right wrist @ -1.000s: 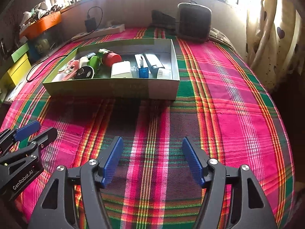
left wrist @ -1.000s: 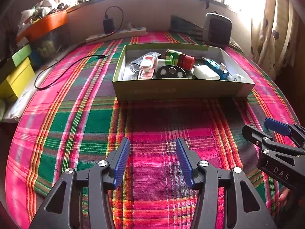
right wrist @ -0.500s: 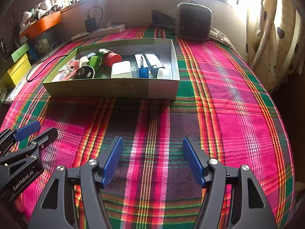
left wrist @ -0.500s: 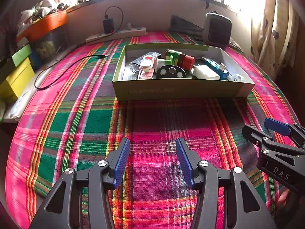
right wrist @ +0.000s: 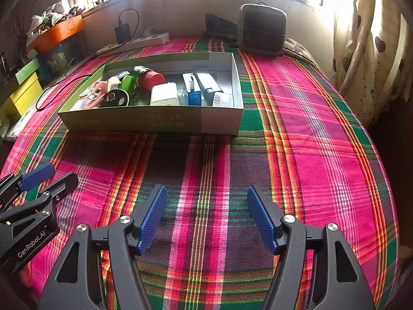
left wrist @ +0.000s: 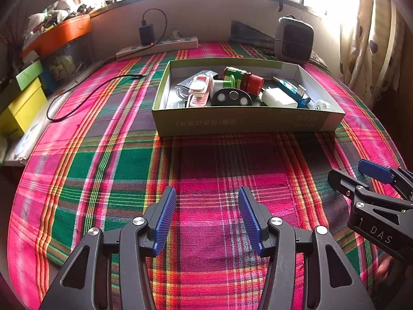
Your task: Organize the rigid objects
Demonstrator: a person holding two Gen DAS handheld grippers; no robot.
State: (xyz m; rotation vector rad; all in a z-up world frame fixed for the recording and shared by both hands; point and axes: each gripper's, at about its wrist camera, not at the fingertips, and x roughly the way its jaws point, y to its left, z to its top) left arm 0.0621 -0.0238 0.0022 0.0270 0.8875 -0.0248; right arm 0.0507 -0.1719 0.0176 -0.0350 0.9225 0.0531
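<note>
Fingers spread and empty on my left gripper (left wrist: 206,217) and right gripper (right wrist: 206,219); every object sits in the box (left wrist: 240,124) ahead (cloth bare), so I judge little remains.

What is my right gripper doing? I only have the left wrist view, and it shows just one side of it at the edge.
Observer: The right gripper is open and holds nothing. Between its fingers I see only the plaid cloth.
Operator: Is it lined up with the box?
Observer: Roughly. In the right wrist view the right end of the box lies straight ahead of the gripper, with a stretch of cloth between them. The rest of the box runs off to the left.
</note>
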